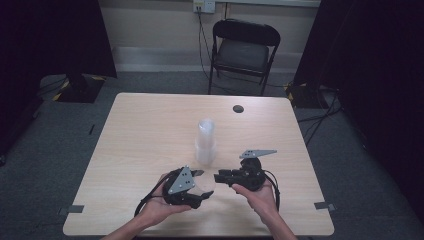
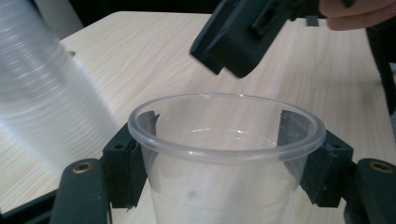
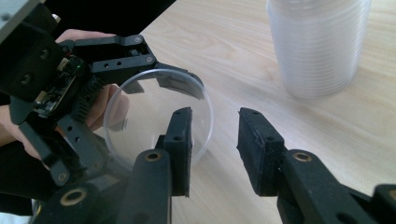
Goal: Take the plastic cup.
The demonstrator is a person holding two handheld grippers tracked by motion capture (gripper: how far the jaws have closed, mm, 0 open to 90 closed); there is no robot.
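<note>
The tall stack of clear plastic cups (image 2: 44, 93) is blurred beside the left gripper's jaws, and its top is cut off beyond the right gripper's jaws.

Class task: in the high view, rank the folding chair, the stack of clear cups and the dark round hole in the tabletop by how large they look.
1. Folding chair
2. Stack of clear cups
3. Dark round hole

From above the near table (image 1: 150, 125) edge we look forward and down, well back. Left gripper view: close, along its jaws, over a clear cup (image 2: 224, 140). Right gripper view: close, facing the cup (image 3: 154, 116). All three share the cup stack (image 1: 205, 142).
</note>
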